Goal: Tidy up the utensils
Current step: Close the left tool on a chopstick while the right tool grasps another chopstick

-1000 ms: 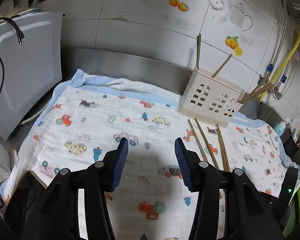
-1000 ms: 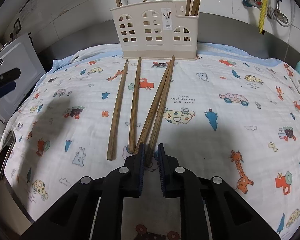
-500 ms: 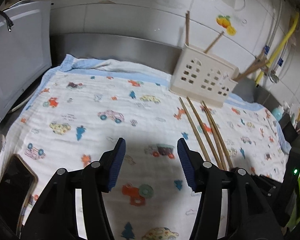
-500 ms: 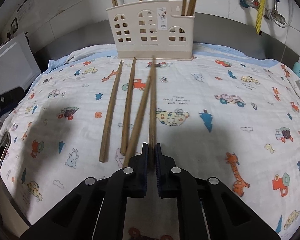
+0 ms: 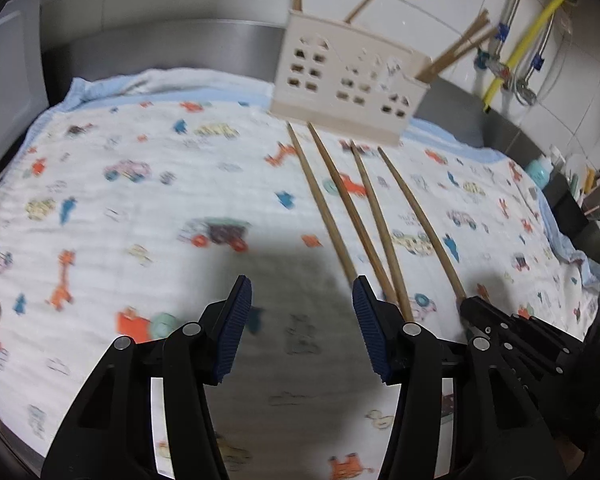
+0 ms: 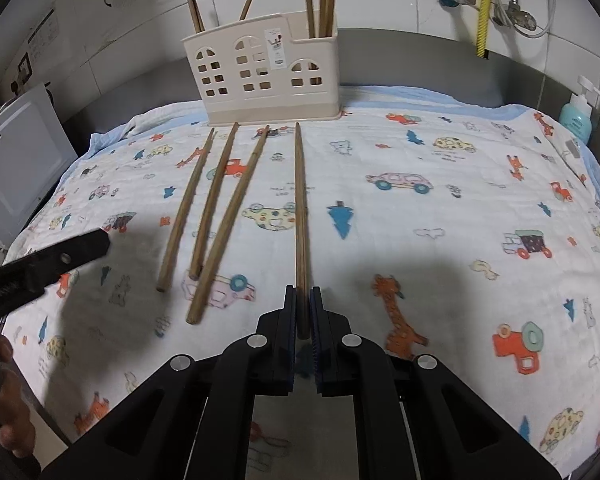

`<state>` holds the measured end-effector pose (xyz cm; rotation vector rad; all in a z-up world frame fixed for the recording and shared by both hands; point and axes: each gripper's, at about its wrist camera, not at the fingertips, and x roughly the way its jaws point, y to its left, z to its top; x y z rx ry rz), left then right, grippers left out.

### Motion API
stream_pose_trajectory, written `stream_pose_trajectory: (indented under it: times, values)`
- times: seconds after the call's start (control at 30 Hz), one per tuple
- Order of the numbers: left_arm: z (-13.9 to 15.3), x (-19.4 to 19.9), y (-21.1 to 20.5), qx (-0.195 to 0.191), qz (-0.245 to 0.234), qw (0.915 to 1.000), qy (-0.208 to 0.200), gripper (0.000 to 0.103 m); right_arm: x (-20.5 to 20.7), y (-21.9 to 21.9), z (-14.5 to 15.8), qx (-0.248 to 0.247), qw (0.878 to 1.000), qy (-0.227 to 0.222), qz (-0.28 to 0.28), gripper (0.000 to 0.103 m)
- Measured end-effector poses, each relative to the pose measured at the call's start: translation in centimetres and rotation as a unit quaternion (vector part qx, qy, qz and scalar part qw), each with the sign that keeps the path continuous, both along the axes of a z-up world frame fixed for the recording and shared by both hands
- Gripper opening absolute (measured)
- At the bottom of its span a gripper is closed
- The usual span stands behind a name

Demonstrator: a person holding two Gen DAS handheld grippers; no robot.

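The right gripper (image 6: 303, 308) is clamped on the thick end of one brown wooden chopstick (image 6: 300, 208) – the long free end may swing or slip on lifting, missing the beige perforated plastic holder (image 6: 266, 76). The left gripper (image 5: 300, 320) stands apart, empty – beside three loose chopsticks (image 6: 210, 220) it could scatter.

Black tool (image 6: 302, 300), ribbed blue pads (image 5: 236, 332)

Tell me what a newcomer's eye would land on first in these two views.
First, the right gripper, low in the middle of its view, shut on one wooden chopstick that points toward the cream utensil holder at the back of the cartoon-print cloth. Next, three loose chopsticks lying fanned on the cloth just left of the held one. The left gripper hangs open over bare cloth beside them.
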<state>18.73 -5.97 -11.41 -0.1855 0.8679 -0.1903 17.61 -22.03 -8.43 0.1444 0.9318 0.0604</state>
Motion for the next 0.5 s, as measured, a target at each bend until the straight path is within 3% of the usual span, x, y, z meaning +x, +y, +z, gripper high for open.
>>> stream_pose_trajectory:
  times: [0.27, 0.5]
  values:
    - [-0.4, 0.9, -3.1, 0.02, -0.007, 0.9998, 0.006, 0.05, -0.9, -1.3, -0.3, 0.019, 1.0, -0.001, 0.002, 0.007]
    - [-1.1, 2.0, -4.7, 0.037, -0.007, 0.9991, 0.018, 0.027, -1.0, -1.8, -0.5, 0.035, 0.999, -0.004, 0.008, 0.007]
